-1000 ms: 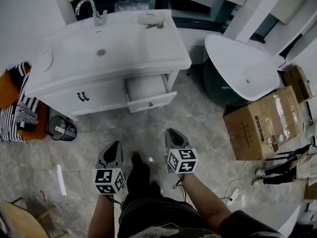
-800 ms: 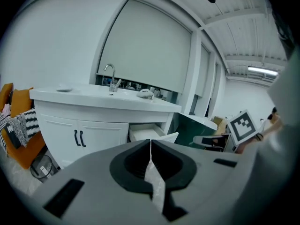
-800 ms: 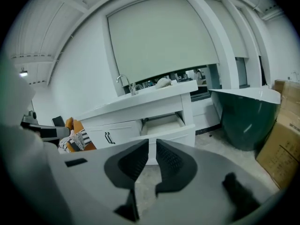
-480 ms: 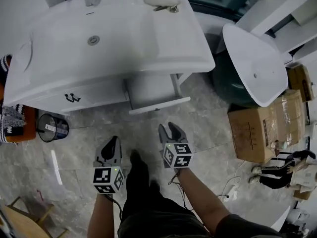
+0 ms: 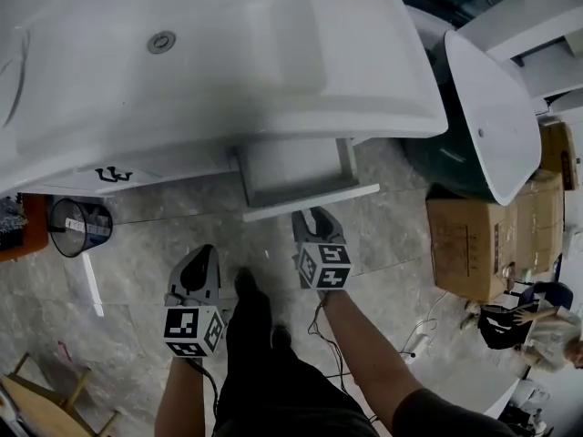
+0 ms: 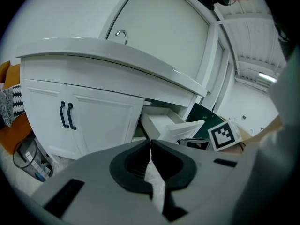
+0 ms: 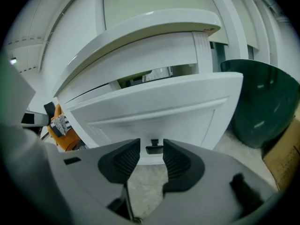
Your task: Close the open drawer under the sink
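The white drawer (image 5: 296,167) stands pulled out of the vanity under the sink (image 5: 164,44); its front panel (image 5: 314,203) faces me. My right gripper (image 5: 314,215) is just in front of that panel, open after its jaws spread moments ago, with nothing between them. In the right gripper view the drawer front (image 7: 154,107) fills the frame and its small dark handle (image 7: 154,149) shows in the gap of the right gripper (image 7: 151,142), apart from the pads. My left gripper (image 5: 204,255) hangs lower left, shut and empty. In its own view the left gripper (image 6: 150,143) points towards the drawer (image 6: 173,125).
Two cabinet doors with black handles (image 5: 114,173) sit left of the drawer. A dark bin (image 5: 77,226) stands on the floor at left. A loose white basin (image 5: 492,107) and a cardboard box (image 5: 478,244) crowd the right. A wooden stool (image 5: 46,399) is at bottom left.
Both grippers have sunk and come nearer to the vanity. The right gripper's jaws went from shut to open and now sit close to the drawer front.
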Demonstrator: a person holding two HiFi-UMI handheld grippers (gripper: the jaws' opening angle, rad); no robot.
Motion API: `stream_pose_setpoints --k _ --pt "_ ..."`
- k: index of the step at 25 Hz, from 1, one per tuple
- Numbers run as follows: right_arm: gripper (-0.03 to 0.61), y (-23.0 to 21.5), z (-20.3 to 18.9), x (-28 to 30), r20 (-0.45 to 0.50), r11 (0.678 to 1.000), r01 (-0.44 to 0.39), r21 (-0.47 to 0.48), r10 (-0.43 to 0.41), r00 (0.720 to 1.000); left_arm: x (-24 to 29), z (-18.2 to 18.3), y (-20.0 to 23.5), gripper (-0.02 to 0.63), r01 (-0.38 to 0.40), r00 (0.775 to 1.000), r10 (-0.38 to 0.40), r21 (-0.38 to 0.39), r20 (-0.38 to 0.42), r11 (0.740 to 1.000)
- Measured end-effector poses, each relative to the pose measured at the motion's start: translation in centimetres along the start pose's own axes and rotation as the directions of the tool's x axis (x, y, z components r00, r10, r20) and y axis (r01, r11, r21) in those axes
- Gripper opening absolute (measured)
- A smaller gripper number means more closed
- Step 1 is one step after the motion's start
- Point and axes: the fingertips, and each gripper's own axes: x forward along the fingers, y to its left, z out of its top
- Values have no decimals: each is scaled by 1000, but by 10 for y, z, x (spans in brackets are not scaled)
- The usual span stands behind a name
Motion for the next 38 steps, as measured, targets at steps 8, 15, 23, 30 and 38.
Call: stream_pose_setpoints --k 8,15,23,30,38 --pt "149 1 6 15 21 1000 -9 -8 9 1000 13 -12 15 17 16 1000 -16 -6 -26 1000" --pt "149 2 6 16 15 1000 7 9 -7 1000 18 -14 15 16 39 998 -38 6 -42 999" --pt "149 8 19 26 30 1000 -1 31 0 1000 18 -9 14 17 54 998 -54 10 -40 998" --pt "149 7 83 89 59 1000 5 25 -7 998 15 -5 20 17 42 998 -42 -3 -35 999" --pt "147 5 102 110 86 999 8 50 -13 996 23 2 42 17 17 1000 -17 -18 -25 1000"
